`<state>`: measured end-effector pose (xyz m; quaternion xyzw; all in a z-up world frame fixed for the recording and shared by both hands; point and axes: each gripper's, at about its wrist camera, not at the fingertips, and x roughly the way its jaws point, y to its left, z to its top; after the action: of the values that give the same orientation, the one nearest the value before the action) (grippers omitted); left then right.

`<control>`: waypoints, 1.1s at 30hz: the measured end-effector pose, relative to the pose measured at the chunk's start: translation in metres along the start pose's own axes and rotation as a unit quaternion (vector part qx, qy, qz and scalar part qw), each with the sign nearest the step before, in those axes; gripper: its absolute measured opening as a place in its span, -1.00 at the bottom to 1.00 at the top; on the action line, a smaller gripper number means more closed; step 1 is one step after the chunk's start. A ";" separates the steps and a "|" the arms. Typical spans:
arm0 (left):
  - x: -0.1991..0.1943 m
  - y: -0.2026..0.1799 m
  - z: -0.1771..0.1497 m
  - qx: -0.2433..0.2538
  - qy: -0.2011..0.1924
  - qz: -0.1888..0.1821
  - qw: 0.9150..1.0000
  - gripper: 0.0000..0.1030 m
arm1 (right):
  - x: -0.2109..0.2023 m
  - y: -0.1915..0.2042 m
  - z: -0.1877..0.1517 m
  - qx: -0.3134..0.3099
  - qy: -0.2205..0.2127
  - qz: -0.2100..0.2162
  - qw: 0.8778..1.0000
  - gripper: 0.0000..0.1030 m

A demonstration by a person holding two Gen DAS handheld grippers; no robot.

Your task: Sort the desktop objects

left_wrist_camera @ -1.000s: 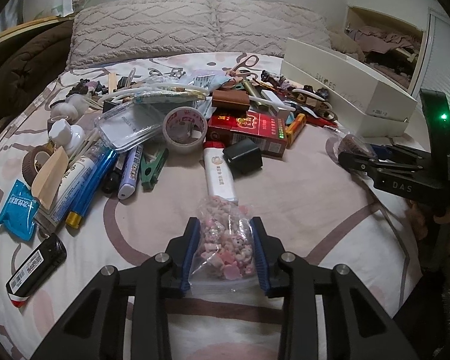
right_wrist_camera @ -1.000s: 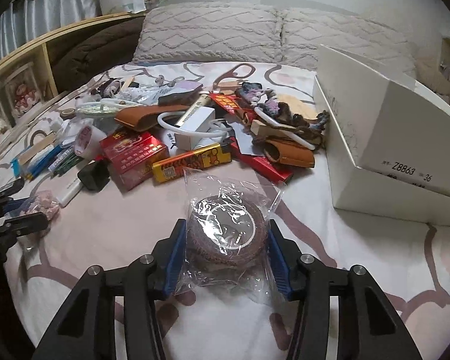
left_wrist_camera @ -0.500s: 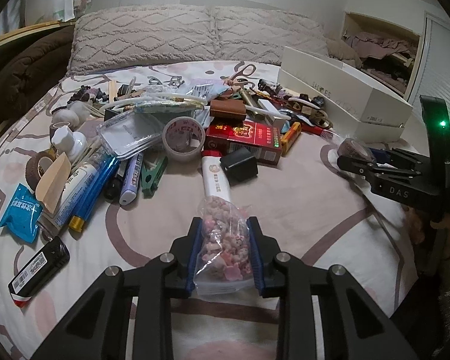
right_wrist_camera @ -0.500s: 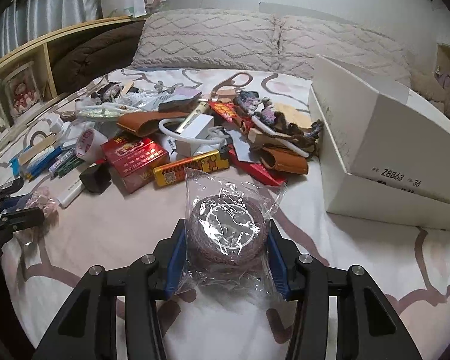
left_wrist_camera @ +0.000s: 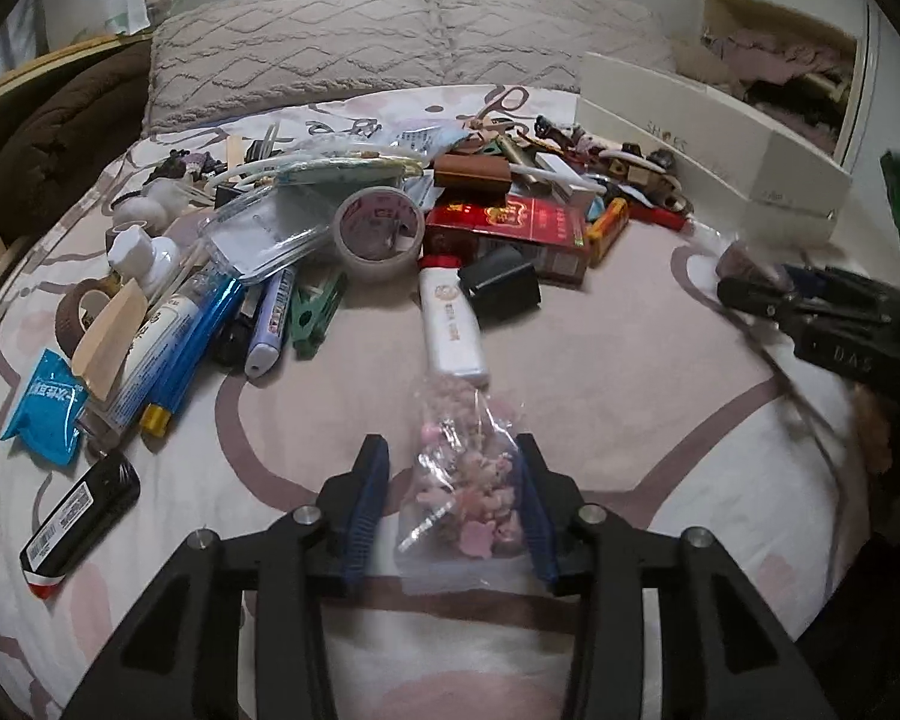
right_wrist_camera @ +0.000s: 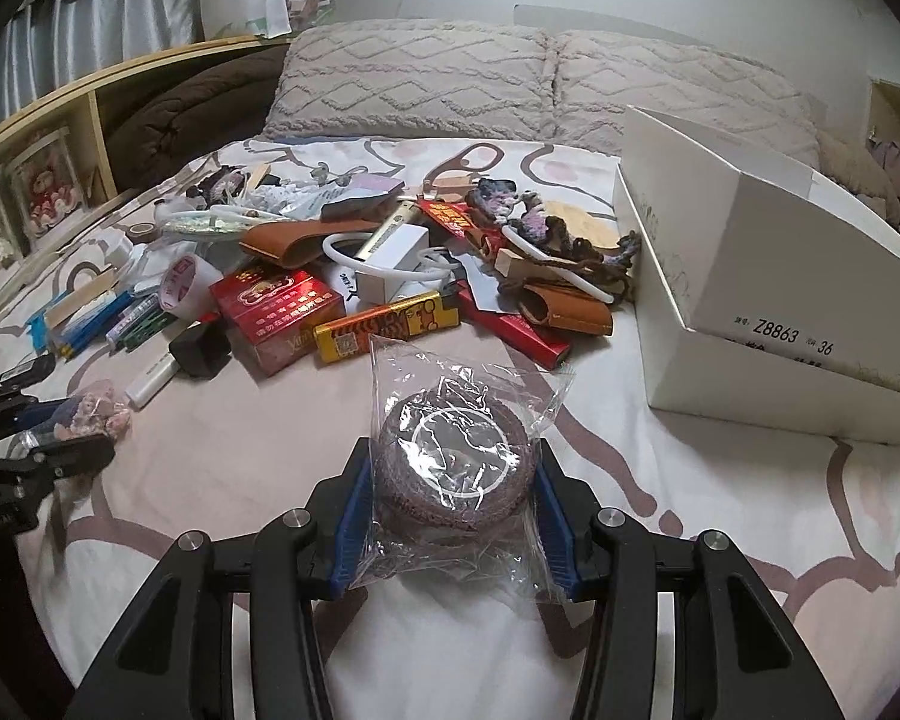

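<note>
My left gripper [left_wrist_camera: 450, 504] holds a clear bag of pink and brown beads [left_wrist_camera: 468, 492]; its jaws are closed on the bag above the bedspread. My right gripper [right_wrist_camera: 450, 516] is shut on a brown roll wrapped in a clear plastic bag [right_wrist_camera: 456, 468]. The left gripper shows at the left edge of the right wrist view [right_wrist_camera: 48, 420]. The right gripper shows at the right edge of the left wrist view [left_wrist_camera: 774, 288]. A pile of small objects [left_wrist_camera: 390, 210] lies across the bed ahead of both.
A white shoe box [right_wrist_camera: 768, 294] stands open at the right. The pile holds a red carton [left_wrist_camera: 510, 228], a tape roll [left_wrist_camera: 381, 234], a white tube [left_wrist_camera: 450, 324], pens [left_wrist_camera: 198, 336] and scissors [right_wrist_camera: 462, 165]. Pillows [left_wrist_camera: 360, 42] lie behind.
Both grippers have drawn back and up a little from the pile, each still holding its bag. The left gripper's jaws stand slightly wider around the bead bag.
</note>
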<state>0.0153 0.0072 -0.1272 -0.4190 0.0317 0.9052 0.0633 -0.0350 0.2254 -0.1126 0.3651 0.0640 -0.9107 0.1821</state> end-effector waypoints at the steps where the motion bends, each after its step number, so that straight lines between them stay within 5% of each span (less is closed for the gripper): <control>1: 0.000 -0.001 0.000 0.002 0.001 0.001 1.000 -0.19 | 0.000 0.000 0.000 0.000 0.000 0.000 1.000 -0.03; 8: 0.000 -0.002 0.000 0.001 -0.002 -0.020 1.000 -0.45 | -0.001 0.001 0.000 -0.002 -0.002 -0.001 1.000 -0.03; 33: -0.025 -0.022 0.016 0.005 -0.043 -0.054 0.998 -0.46 | -0.046 0.002 -0.004 0.010 -0.032 -0.024 0.999 -0.03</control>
<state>0.0225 0.0287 -0.0983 -0.3806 0.0110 0.9174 0.1160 -0.0008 0.2377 -0.0836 0.3356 0.0580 -0.9267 0.1589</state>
